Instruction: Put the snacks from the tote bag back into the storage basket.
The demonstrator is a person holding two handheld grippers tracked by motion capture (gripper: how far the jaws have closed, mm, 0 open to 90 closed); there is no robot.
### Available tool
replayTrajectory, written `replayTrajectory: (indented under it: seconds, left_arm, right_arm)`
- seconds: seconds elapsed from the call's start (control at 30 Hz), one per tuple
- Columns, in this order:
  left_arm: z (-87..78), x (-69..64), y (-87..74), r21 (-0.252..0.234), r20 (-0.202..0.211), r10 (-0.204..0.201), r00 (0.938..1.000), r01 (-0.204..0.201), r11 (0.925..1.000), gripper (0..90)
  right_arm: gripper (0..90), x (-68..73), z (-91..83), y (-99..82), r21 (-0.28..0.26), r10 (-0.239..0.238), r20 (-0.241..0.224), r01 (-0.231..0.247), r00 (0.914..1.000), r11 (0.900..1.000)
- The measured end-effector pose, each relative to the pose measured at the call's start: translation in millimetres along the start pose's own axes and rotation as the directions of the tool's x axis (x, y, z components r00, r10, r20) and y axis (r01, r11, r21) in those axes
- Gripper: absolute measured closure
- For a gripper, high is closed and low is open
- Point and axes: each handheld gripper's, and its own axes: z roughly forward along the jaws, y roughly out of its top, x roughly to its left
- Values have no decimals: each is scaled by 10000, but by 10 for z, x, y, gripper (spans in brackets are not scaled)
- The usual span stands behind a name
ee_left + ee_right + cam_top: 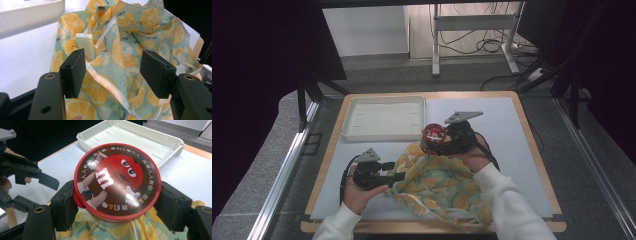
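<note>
A round candy tub with a red cartoon lid (117, 178) hangs above the top edge of a cloth bag printed with orange slices (442, 187). My right gripper (117, 205) is shut on the tub's sides just under the lid. In the high view the tub (433, 134) sits in the right gripper (435, 146) near the table's middle. My left gripper (115, 72) stands open at the bag's left edge. The bag's hem (107, 85) and folds lie between the jaws, and the pads (73, 71) do not press on the cloth.
A shallow white tray (384, 131) stands empty at the back left of the white table mat (502, 145). In the right gripper view the tray (180, 146) lies just beyond the tub, with the left gripper (35, 192) at the left.
</note>
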Motion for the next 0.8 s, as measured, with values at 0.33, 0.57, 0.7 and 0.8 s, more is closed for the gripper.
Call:
replayTrajectory:
  seconds: [0.33,0.57,0.7,0.8]
  left_arm:
    - [-5,8,-5,-2,23,-68,10000,68,10000,378]
    - [-17,19,-5,-48,49,-64,10000,64,10000,378]
    - [-15,13,-4,-56,63,-55,10000,55,10000,377]
    - [-7,9,-6,-20,82,-69,9999,69,10000,377]
  right_arm:
    - [258,-63,130,135,15,31,-26,-31,10000,10000]
    - [258,-91,236,187,108,18,27,-18,10000,9999]
    - [258,-102,285,220,138,76,-2,-75,10000,9999]
    - [258,-113,323,246,190,73,21,-73,10000,9998]
